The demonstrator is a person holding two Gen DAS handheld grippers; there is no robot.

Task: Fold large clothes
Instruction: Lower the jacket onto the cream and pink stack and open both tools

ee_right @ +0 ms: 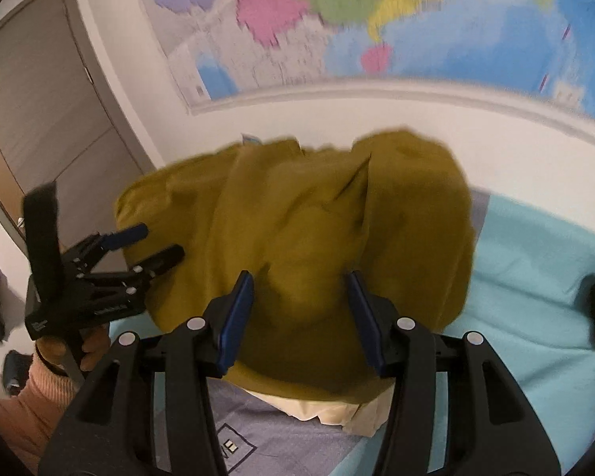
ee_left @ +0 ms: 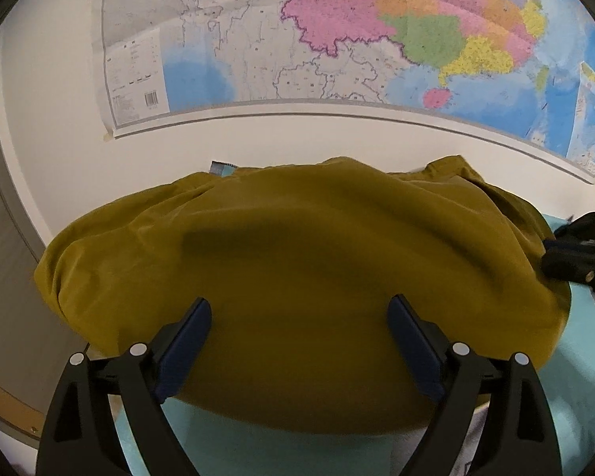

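A large mustard-yellow garment (ee_left: pixel 297 246) lies bunched on a light blue bed sheet (ee_left: pixel 226 440), up against the wall. My left gripper (ee_left: pixel 301 313) hovers over its near left part with the jaws wide apart and nothing pinched. In the right wrist view the garment (ee_right: pixel 305 214) shows folds and a raised crease. My right gripper (ee_right: pixel 299 291) stands half open over the near edge; the pads do not press the cloth lying under them. The left gripper (ee_right: pixel 154 246) appears at the garment's left edge, held by a hand (ee_right: pixel 91 347) in a peach sleeve. The right gripper (ee_left: pixel 575 261) shows at the garment's right edge.
A big coloured map (ee_left: pixel 337 39) hangs on the white wall behind the bed. A grey door (ee_right: pixel 39 119) stands at the left. Cream cloth (ee_right: pixel 321 408) peeks from under the garment's near edge, on a grey-purple patterned cover (ee_right: pixel 273 444). Blue sheet (ee_right: pixel 535 277) extends right.
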